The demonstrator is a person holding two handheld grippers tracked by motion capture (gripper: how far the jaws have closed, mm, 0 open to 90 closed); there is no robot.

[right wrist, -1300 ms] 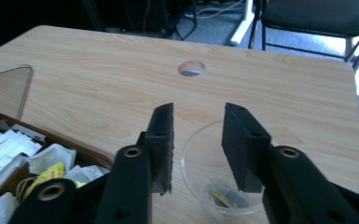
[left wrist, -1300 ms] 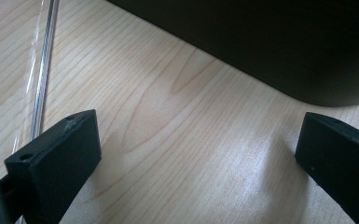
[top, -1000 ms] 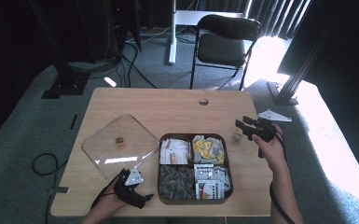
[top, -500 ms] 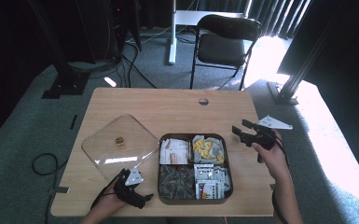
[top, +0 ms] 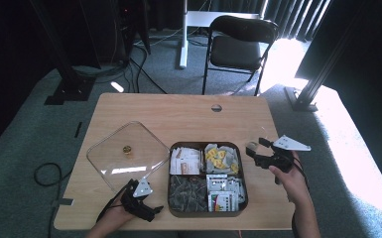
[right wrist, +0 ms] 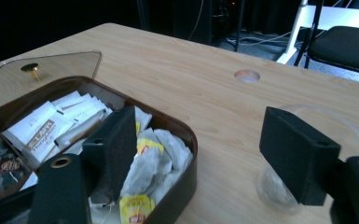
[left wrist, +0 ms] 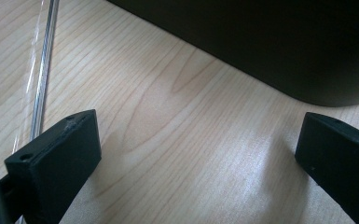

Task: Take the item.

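Hiding behind the right gripper point(right wrist: 198, 154), a clear cup point(right wrist: 279, 186), half-seen.

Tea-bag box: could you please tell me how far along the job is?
Done: the clear square lid with gold knob lies off the dark brown four-compartment box. In hand: the right gripper, jaws just opened, empty, hovers by a clear cup. Left: probably refitting the lid; left gripper rests open.

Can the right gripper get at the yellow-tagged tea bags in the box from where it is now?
Probably yes. The right gripper is open beside the box, whose lid lies off to the side, so the tea bags in the nearest compartment lie uncovered.
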